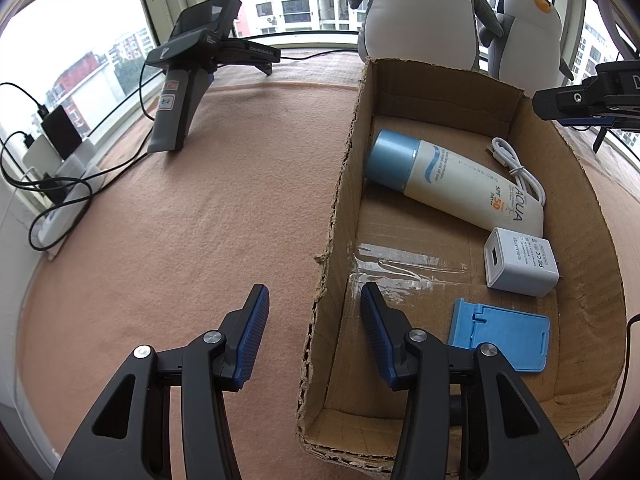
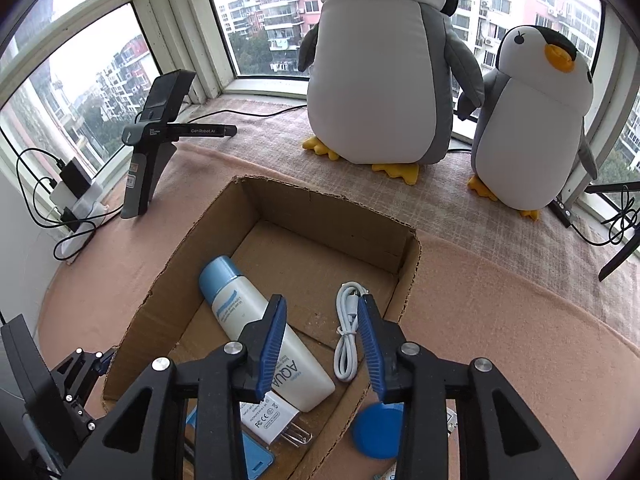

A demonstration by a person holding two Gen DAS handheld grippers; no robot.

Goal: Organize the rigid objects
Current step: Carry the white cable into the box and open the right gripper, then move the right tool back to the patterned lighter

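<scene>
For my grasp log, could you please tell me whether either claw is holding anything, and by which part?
Nothing is held: the left claw and the right claw are both open and empty.

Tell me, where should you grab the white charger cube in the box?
Grip the white charger cube across its two flat side faces, coming from above. It lies flat on the cardboard box floor, prongs sideways, with open floor on its left side, so a hand-held gripper could probably straddle it.

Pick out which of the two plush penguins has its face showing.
The smaller penguin on the right: its orange beak and eye are visible. The larger penguin beside it shows only its white belly, head cut off by the frame.
</scene>
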